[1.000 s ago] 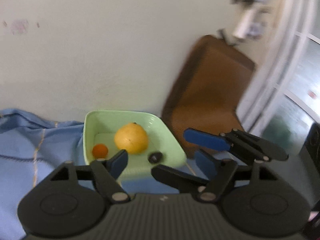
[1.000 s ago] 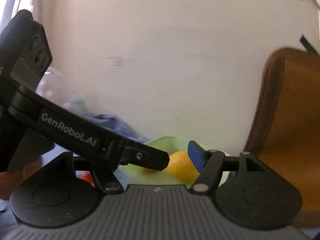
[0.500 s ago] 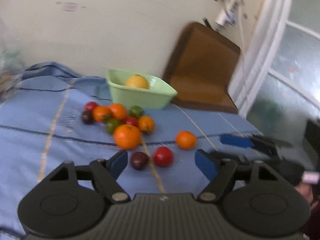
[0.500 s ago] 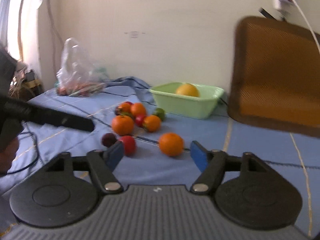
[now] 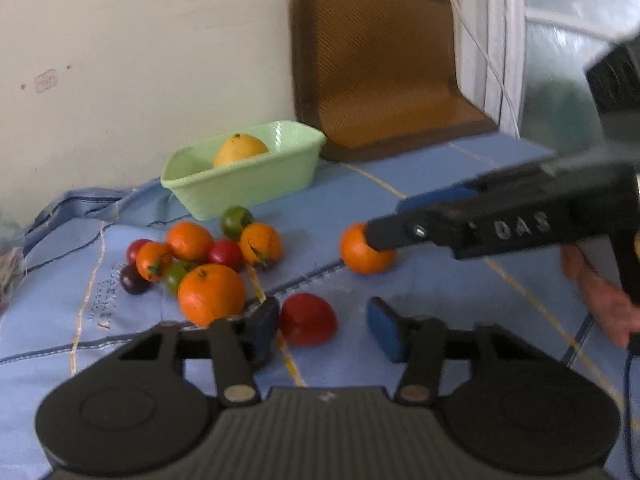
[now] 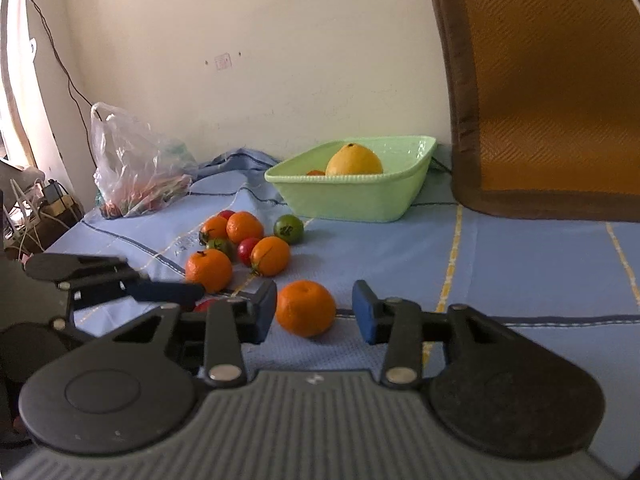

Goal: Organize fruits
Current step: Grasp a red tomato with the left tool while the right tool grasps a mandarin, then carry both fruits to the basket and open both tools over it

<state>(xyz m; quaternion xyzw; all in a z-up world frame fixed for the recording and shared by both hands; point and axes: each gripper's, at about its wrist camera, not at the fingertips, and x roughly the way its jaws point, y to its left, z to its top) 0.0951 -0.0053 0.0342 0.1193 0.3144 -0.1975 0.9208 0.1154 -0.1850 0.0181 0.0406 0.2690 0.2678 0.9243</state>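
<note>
A green bowl (image 5: 240, 184) (image 6: 352, 200) at the back holds a yellow citrus (image 5: 240, 150) (image 6: 354, 160). Loose fruits lie in a cluster (image 5: 200, 256) (image 6: 244, 244) on the blue cloth. My left gripper (image 5: 324, 326) is open, with a red tomato (image 5: 308, 320) between its pads. My right gripper (image 6: 314, 312) is open around a lone orange (image 6: 306, 308) (image 5: 362, 250), pads on either side and apart from it. The right gripper also shows in the left wrist view (image 5: 400, 216), and the left gripper shows in the right wrist view (image 6: 132, 284).
A brown chair cushion (image 5: 384, 68) (image 6: 548, 92) leans on the wall at the back right. A plastic bag (image 6: 136, 168) with produce lies at the back left. Cables (image 6: 28, 216) lie off the far left edge.
Both grippers dropped from the bowl to the cloth and moved forward. The left now brackets the red tomato, the right brackets the lone orange.
</note>
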